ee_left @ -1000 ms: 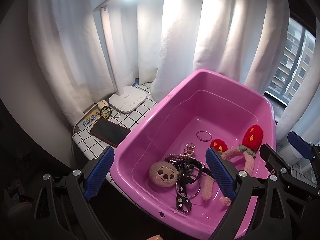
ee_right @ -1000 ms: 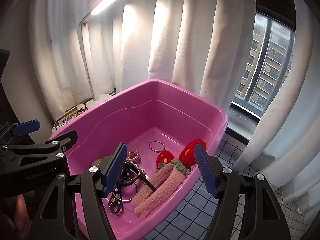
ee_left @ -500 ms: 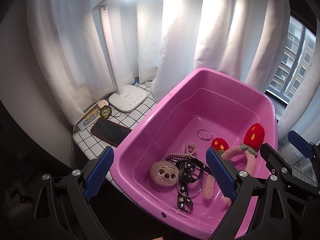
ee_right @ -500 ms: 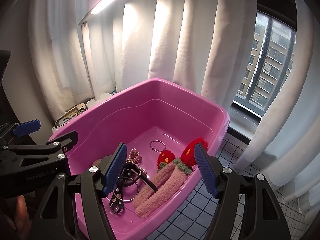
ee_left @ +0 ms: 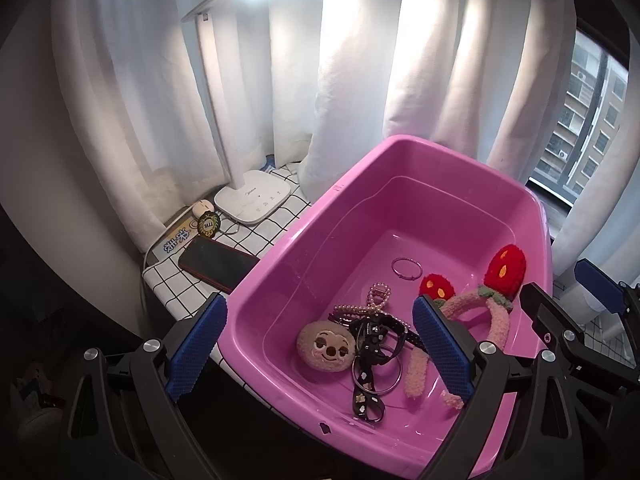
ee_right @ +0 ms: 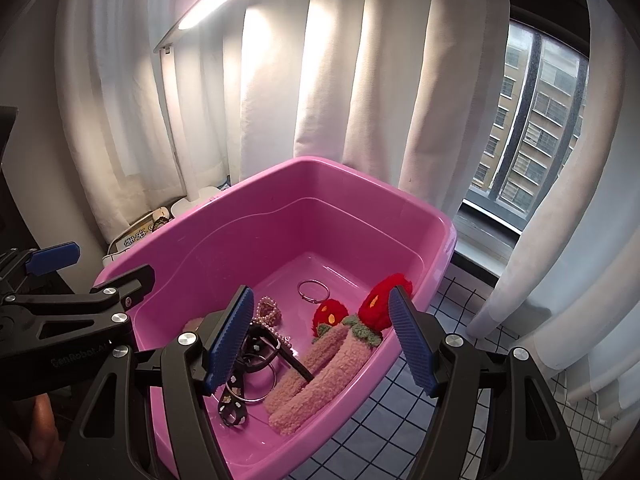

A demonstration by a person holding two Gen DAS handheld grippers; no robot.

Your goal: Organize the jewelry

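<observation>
Left wrist view: left gripper [ee_left: 316, 344] hovering spread, empty; jewelry pile [ee_left: 370, 344] lying inside pink tub [ee_left: 420, 148]. Right wrist view: right gripper [ee_right: 322, 340] gaping, holding nothing. Pieces sitting tangled; could be gathered or awaiting sorting.

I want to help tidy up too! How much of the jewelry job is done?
Every piece in view lies in the pink tub: thin ring, pearl strand, black strap tangle, strawberry headband, plush face. Nothing is in hand; the left gripper and right gripper hover open above. That fits pieces just gathered, or a pile waiting to be sorted out. I can't tell which.
</observation>
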